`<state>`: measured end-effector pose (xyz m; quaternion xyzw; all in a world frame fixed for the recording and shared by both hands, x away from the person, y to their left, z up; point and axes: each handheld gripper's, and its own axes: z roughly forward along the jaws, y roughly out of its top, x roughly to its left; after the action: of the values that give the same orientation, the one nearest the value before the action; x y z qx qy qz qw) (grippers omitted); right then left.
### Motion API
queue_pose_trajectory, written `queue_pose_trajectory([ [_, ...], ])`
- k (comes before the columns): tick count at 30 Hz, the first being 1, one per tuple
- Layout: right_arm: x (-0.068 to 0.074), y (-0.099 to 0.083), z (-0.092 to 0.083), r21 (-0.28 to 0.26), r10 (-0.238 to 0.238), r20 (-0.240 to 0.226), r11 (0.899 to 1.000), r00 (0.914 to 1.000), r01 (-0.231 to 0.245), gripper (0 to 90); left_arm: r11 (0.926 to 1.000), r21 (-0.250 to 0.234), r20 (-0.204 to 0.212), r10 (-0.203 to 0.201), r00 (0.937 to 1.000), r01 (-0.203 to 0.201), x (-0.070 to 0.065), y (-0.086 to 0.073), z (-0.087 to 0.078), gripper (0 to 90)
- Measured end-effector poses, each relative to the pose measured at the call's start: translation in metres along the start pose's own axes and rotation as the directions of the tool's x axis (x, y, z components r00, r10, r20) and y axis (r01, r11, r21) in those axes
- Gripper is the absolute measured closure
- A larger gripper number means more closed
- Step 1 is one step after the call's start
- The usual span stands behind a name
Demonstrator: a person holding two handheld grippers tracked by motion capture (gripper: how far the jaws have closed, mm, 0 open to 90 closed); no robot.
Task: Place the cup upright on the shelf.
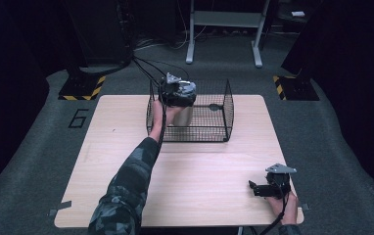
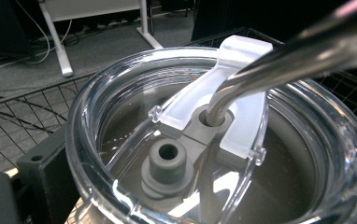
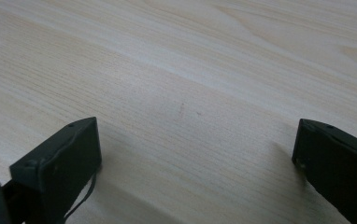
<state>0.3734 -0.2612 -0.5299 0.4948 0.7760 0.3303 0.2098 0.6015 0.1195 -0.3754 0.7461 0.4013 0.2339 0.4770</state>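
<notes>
A steel tumbler (image 1: 184, 116) stands inside a black wire basket (image 1: 226, 112) at the back of the wooden table (image 1: 199, 166). Its clear lid (image 2: 120, 93) has a grey plug (image 2: 167, 161), and a bent metal straw (image 2: 279, 60) goes through a hole in it. My left gripper (image 1: 179, 98) is shut on the tumbler's top; one black jaw presses against the lid's side in the left gripper view, and the other is hidden. My right gripper (image 1: 254, 188) (image 3: 195, 154) rests near the front right corner, open, with bare wood between its jaws.
The basket's wire walls rise around the tumbler. A white frame's legs (image 1: 191, 46) stand on the grey floor beyond the table. Black bases with yellow hazard stripes (image 1: 81, 88) sit at both back corners.
</notes>
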Motion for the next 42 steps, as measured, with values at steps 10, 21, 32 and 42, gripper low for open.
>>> queue_pose_trajectory([
  [10, 0.0, 0.0, 0.0, 0.001, 0.002, -0.001, 1.0, 1.0, -0.002, 0.8, 0.9995, 0.031, -0.009, -0.002, 1.0, 0.002, -0.002, -0.006, 0.013, 3.1],
  [21, 0.0, 0.0, 0.0, 0.001, 0.002, -0.002, 1.0, 1.0, -0.002, 0.8, 0.9954, 0.096, -0.029, 0.0, 0.9996, 0.003, -0.003, -0.012, 0.025, 3.4],
  [32, 0.0, 0.0, 0.0, 0.001, 0.002, -0.001, 1.0, 1.0, -0.002, 0.8, 0.9906, 0.137, -0.018, 0.0, 0.9998, 0.002, -0.003, -0.016, 0.031, 3.4],
  [42, 0.0, 0.0, 0.0, 0.001, 0.002, -0.001, 1.0, 1.0, -0.002, 0.8, 0.9891, 0.145, -0.01, 0.026, 0.9996, -0.024, -0.003, -0.019, 0.028, 3.5],
])
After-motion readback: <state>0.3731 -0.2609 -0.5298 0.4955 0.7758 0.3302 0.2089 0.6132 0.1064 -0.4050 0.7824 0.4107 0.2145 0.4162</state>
